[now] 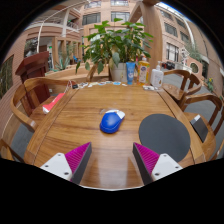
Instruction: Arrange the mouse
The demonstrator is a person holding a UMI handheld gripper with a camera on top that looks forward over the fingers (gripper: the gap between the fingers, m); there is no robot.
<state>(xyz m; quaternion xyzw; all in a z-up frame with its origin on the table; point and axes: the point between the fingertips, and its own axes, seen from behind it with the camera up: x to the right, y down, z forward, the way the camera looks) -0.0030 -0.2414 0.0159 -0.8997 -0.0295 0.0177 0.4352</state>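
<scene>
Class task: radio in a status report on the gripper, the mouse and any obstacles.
Gripper open, empty. Blue mouse on wooden table, just ahead of fingers, left of round dark mousepad. Path clear.

Claw level, pink-padded fingers spread wide apart, nothing held between them

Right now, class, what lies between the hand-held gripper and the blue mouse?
Nothing: the gripper view shows only bare wooden table between the open hand-held gripper and the mouse.

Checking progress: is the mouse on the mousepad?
No: the mouse lies on bare table, left of the mousepad.
</scene>
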